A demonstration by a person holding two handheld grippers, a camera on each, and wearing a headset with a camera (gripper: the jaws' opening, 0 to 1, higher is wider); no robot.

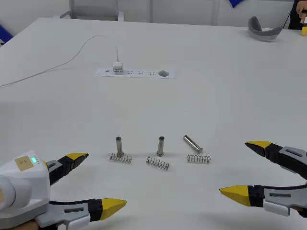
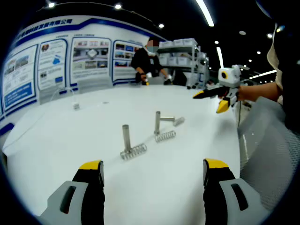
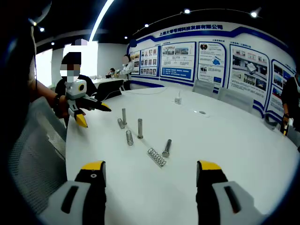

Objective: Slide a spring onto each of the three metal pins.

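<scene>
Over the white table (image 1: 216,72), the left gripper (image 1: 98,181) and right gripper (image 1: 244,168) hover with jaws wide and empty. Between them the left pin (image 1: 118,144) and middle pin (image 1: 160,145) stand upright, the right pin (image 1: 192,143) lies flat; three springs (image 1: 158,163) lie loose, one beside each.

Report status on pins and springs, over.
Left claw and right claw open, empty. Left pin and middle pin upright, right pin on its side; three springs loose beside them, none fitted. Power strip far behind, not obstructing.
</scene>
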